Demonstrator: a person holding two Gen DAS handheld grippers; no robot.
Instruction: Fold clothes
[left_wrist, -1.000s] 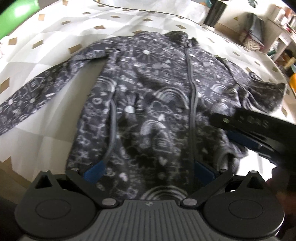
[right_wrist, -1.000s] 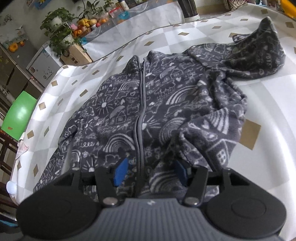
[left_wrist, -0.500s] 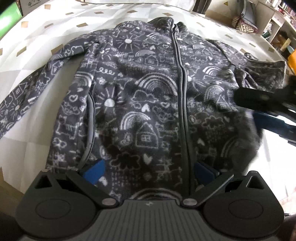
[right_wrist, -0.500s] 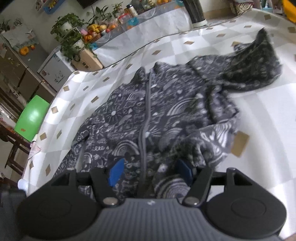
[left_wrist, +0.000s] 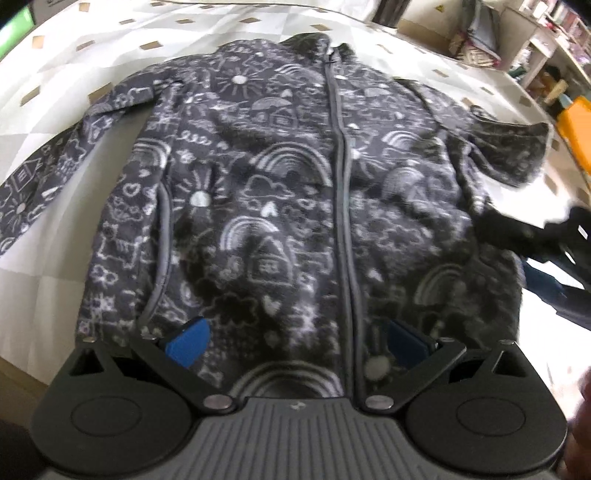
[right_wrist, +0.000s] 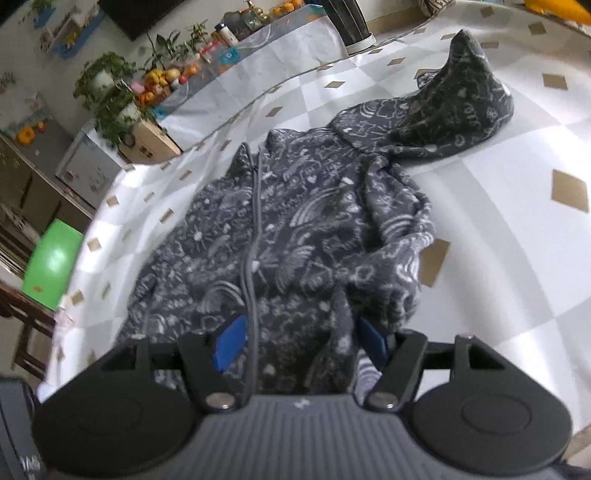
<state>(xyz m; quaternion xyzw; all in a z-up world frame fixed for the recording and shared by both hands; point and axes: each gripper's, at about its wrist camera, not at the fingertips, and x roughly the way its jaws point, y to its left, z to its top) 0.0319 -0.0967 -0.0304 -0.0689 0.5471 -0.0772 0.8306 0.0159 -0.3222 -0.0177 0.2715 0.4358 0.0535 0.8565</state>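
A dark grey fleece jacket (left_wrist: 280, 206) with white doodles lies front up, zipped, on the checked tablecloth (left_wrist: 92, 44). My left gripper (left_wrist: 295, 341) hangs open over the hem left of the zip, its blue pads wide apart. At the hem's right corner is my right gripper (right_wrist: 301, 345), seen blurred as the right gripper (left_wrist: 524, 254) in the left wrist view. Its jaws stand apart with hem fabric between them; a raised fold (right_wrist: 340, 325) rests by the right pad. The jacket (right_wrist: 295, 229) is rumpled on its right side. One sleeve (right_wrist: 458, 107) lies bunched far right, the other sleeve (left_wrist: 44, 173) stretches left.
The table edge (left_wrist: 22, 369) runs close below the hem. A green stool (right_wrist: 51, 266) stands off the table's left. Plants and fruit (right_wrist: 147, 85) sit on a far counter, a dark bin (right_wrist: 351, 26) and shelves (left_wrist: 546, 48) beyond the table. Bare cloth (right_wrist: 517, 240) lies right of the jacket.
My right gripper has slid rightward along the hem and its jaws have widened. The jacket's lower right side is drawn out flatter. The left gripper has barely moved.
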